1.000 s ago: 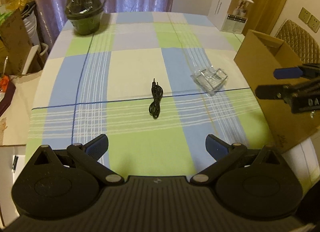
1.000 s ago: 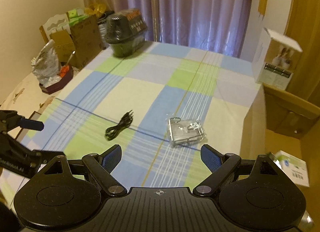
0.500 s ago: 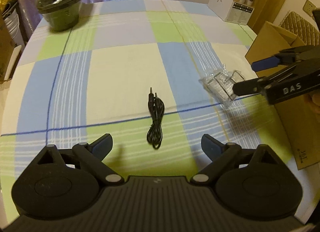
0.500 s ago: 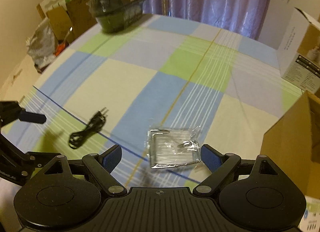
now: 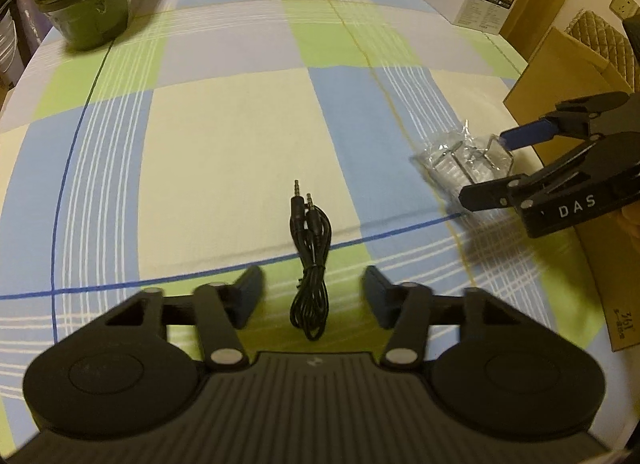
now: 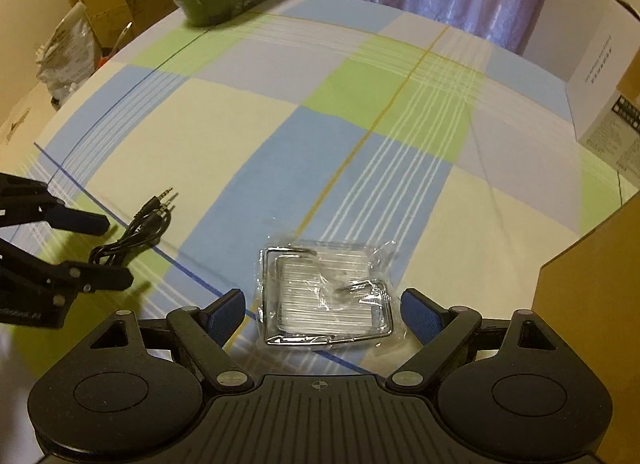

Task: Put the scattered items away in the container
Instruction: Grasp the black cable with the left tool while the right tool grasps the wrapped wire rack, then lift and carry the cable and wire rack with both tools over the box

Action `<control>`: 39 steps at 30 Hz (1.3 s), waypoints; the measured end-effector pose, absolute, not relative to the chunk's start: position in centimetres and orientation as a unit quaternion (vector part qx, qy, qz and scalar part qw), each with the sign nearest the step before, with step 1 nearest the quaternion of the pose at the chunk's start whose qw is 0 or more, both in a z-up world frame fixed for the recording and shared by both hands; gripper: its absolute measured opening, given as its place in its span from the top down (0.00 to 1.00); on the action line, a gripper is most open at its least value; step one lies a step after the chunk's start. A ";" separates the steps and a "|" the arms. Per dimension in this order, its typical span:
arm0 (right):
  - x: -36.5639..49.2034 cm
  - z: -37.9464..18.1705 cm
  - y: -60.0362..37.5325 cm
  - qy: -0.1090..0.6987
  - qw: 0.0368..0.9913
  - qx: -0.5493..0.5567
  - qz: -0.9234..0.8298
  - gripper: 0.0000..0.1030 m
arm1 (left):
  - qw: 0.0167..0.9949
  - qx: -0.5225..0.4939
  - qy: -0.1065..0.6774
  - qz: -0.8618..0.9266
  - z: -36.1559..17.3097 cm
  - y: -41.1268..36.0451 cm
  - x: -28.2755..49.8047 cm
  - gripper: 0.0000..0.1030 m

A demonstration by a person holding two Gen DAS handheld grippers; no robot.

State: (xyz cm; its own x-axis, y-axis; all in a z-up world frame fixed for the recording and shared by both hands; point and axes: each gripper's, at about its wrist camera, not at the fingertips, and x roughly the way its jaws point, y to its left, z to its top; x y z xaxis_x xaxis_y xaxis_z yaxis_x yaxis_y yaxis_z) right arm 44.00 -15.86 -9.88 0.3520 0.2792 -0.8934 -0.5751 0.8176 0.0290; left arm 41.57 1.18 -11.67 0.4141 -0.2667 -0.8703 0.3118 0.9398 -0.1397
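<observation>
The coiled black audio cable (image 5: 310, 260) lies between the spread fingers of the left gripper (image 5: 312, 296); the bagged wire rack (image 6: 326, 300) lies likewise between those of the right gripper (image 6: 322, 314), also wide apart. Judged step: approach for pickup. Next: lower, close. The cardboard box (image 6: 592, 304) stands just right of the right gripper; the checked tablecloth (image 6: 280, 136) ahead is open.
</observation>
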 end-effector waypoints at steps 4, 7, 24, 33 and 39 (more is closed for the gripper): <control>44.1 -10.3 -15.6 0.505 0.809 -0.145 0.261 0.16 | 0.839 0.033 0.515 -0.172 -11.9 0.9 41.8 0.74; 44.0 -10.4 -15.6 0.502 0.812 -0.145 0.261 0.27 | 0.835 0.042 0.519 -0.179 -11.9 0.6 41.7 0.88; 36.4 -7.8 -16.5 0.501 0.821 -0.103 0.253 0.31 | 0.834 0.020 0.517 -0.194 -9.2 0.2 35.0 0.92; 29.9 -5.8 -17.8 0.502 0.827 -0.071 0.243 0.31 | 0.829 0.018 0.524 -0.194 -7.5 -0.1 30.9 0.92; 26.7 -4.7 -18.7 0.502 0.830 -0.054 0.238 0.31 | 0.830 0.022 0.521 -0.196 -6.1 -0.5 28.2 0.92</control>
State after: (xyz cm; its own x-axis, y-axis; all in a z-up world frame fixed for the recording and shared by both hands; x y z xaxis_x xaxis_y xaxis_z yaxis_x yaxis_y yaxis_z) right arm 26.72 -18.69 -4.66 0.3829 0.3406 -0.8587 -0.4489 0.8810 0.1493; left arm 28.21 -0.48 -6.08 0.3796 -0.3031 -0.8741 0.3492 0.9219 -0.1680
